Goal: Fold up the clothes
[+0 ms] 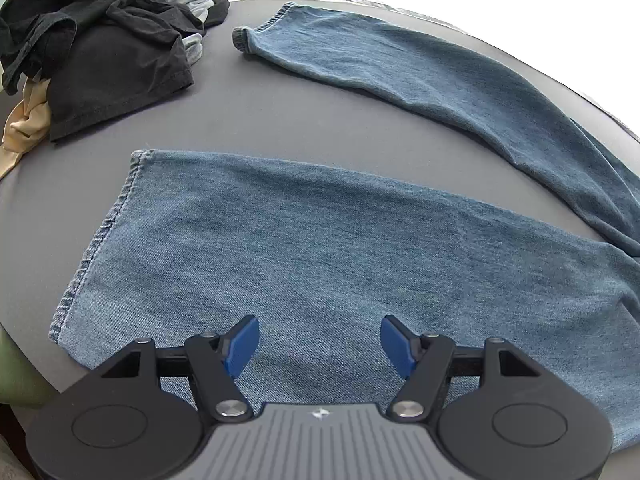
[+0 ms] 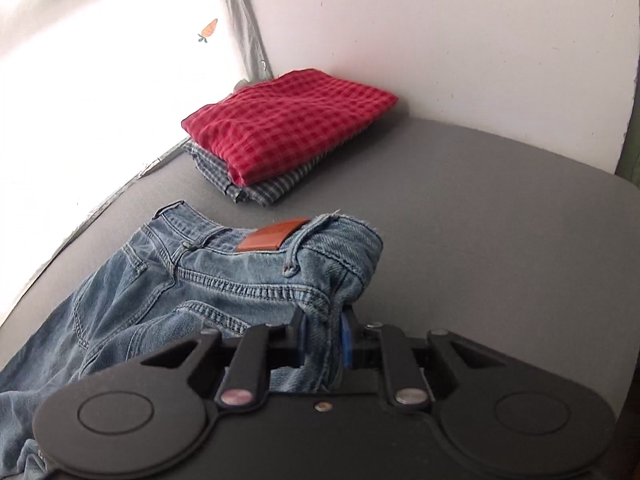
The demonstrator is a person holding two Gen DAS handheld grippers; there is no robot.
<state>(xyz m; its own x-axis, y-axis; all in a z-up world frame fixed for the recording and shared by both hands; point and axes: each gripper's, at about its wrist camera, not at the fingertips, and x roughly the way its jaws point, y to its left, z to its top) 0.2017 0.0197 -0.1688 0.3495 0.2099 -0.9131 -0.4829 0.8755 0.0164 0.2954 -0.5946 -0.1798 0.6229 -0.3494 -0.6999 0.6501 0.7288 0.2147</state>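
Observation:
A pair of blue jeans lies spread on the grey table. In the left wrist view its near leg (image 1: pixel 320 248) runs across the middle and its far leg (image 1: pixel 420 68) lies behind, the two apart at the hems. My left gripper (image 1: pixel 319 342) is open and empty just above the near leg. In the right wrist view my right gripper (image 2: pixel 324 336) is shut on the waist end of the jeans (image 2: pixel 240 280), at the side near the brown leather patch (image 2: pixel 272 236), and lifts that corner a little.
A heap of dark, grey and tan unfolded clothes (image 1: pixel 100 40) sits at the far left of the table (image 1: pixel 248 116). A folded red checked cloth (image 2: pixel 288 128) rests on a folded grey checked one (image 2: pixel 268 190) by the wall corner.

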